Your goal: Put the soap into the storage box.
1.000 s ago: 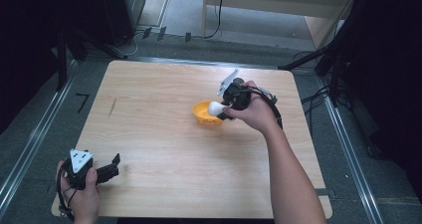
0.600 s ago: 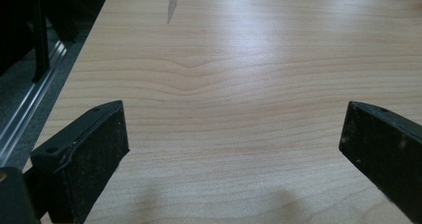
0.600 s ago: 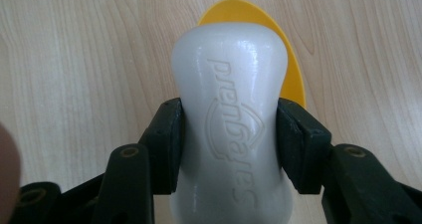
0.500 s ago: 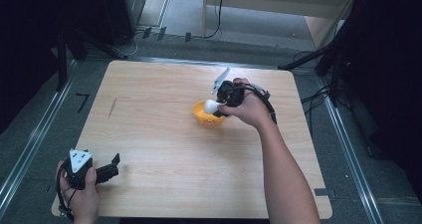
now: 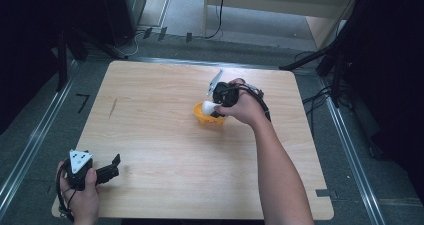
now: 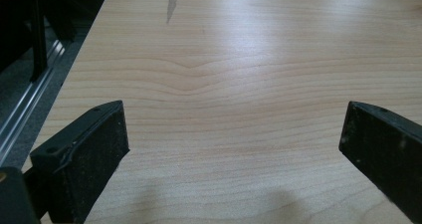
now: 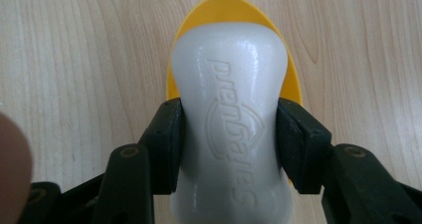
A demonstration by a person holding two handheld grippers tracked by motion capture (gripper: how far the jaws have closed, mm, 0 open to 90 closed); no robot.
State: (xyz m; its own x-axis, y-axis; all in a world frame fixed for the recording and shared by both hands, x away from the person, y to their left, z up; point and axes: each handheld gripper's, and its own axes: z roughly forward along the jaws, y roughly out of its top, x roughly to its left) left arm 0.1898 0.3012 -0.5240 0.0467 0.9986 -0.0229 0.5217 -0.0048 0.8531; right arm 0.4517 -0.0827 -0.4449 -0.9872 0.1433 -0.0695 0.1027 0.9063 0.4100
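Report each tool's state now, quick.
Left tool: open, holding nothing, over the table.
Right tool: closed on a white bottle, above the yellow bowl.

Both grippers are black: the left gripper [image 5: 112, 166] carries a grey three-cornered plate [image 5: 80, 159] with dark holes, the right gripper [image 7: 229, 144] has screw-holed jaws.
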